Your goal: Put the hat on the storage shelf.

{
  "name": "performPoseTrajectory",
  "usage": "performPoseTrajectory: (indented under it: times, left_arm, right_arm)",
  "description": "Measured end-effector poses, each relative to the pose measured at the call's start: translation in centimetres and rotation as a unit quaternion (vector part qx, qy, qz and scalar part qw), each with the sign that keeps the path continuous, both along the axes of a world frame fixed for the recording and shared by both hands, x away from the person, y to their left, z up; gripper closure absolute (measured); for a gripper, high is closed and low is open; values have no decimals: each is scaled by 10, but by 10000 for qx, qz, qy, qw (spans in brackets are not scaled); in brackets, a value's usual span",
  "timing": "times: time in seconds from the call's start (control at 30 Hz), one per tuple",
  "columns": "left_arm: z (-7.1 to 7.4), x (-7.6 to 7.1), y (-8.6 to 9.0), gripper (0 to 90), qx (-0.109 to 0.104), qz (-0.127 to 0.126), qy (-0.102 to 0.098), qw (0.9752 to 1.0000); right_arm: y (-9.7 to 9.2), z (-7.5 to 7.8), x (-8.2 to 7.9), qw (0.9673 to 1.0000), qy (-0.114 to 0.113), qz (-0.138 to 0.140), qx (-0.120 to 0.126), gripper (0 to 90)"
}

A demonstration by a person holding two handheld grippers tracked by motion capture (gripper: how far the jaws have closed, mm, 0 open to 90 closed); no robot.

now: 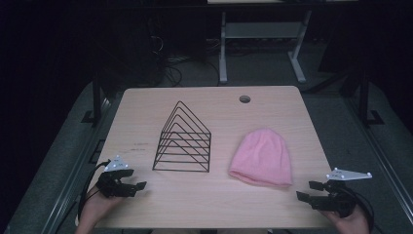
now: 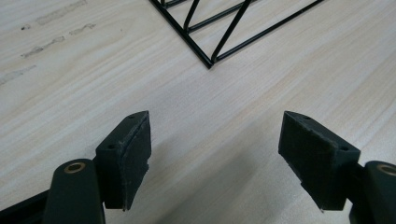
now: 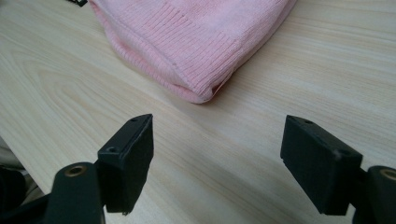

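Both grippers, left (image 1: 140, 185) and right (image 1: 306, 190), are held wide and empty; the pink beanie (image 1: 263, 156) is judged soft, light, limp; its ribbed hem (image 3: 196, 77) should be pinched.

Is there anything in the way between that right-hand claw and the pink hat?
Nothing visible. The right gripper is open and aimed at the hat's near corner, with bare table between them.
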State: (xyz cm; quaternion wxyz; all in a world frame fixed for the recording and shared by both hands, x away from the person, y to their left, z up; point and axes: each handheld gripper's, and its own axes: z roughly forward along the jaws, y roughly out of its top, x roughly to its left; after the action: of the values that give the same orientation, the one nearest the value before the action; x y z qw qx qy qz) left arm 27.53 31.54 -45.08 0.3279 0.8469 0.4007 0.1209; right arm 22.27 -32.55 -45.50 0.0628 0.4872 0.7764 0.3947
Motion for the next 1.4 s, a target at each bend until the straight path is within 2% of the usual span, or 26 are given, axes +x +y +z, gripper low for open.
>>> performPoseTrajectory:
  times: [0.17, 0.27, 0.37, 0.5, 0.57, 0.6, 0.7, 0.8, 1.0, 1.03, 1.1, 1.17, 1.23, 1.3, 1.37, 1.4]
  left_arm:
    - [-1, -1, -1, 254, -12, -17, -2, 10000]
    - [-1, 0, 3, 254, 28, -30, 7, 10000]
    - [-1, 0, 5, 254, -52, 36, -22, 10000]
    - [0, 0, 7, 253, -115, 101, -34, 9999]
    - [0, 0, 7, 253, -98, 84, -24, 9999]
    - [-1, 1, 6, 253, -122, 96, 0, 9999]
    - [-1, 1, 5, 252, -149, 79, 15, 9999]
    - [-1, 3, 5, 251, -176, 80, 18, 9998]
    - [-2, 3, 8, 250, -250, 141, 29, 9996]
    - [-2, 3, 8, 250, -250, 141, 29, 9996]
    - [-1, 3, 9, 250, -221, 137, 22, 9997]
    - [0, 2, 9, 250, -225, 142, 20, 9996]
    - [0, 2, 10, 250, -236, 148, 8, 9996]
    - [0, 1, 10, 250, -238, 153, 21, 9996]
    - [-1, 2, 10, 250, -235, 144, 24, 9996]
    - [-1, 2, 9, 250, -243, 136, 20, 9996]
  right_arm:
    - [1, 2, 1, 10000, -32, -2, -8, 237]
    - [4, 4, 2, 9999, 15, 3, -131, 235]
    - [6, 6, 5, 9999, 17, 45, -131, 230]
    - [14, 15, 22, 9997, 8, 201, -166, 218]
    - [16, 16, 24, 9996, 26, 220, -168, 217]
    - [19, 20, 32, 9995, 79, 267, -154, 212]
    - [21, 22, 38, 9994, 101, 290, -129, 212]
    - [26, 28, 52, 9991, 181, 354, -120, 197]
    - [32, 41, 76, 9982, 233, 497, -239, 193]
    - [32, 41, 76, 9982, 233, 497, -239, 193]
    - [38, 43, 90, 9980, 352, 493, -187, 191]
    - [43, 43, 100, 9975, 336, 556, -269, 192]
    - [46, 43, 104, 9974, 365, 571, -233, 192]
    - [52, 43, 117, 9964, 414, 623, -394, 192]
    - [54, 44, 121, 9962, 453, 618, -412, 193]
    - [56, 45, 128, 9957, 485, 640, -459, 195]
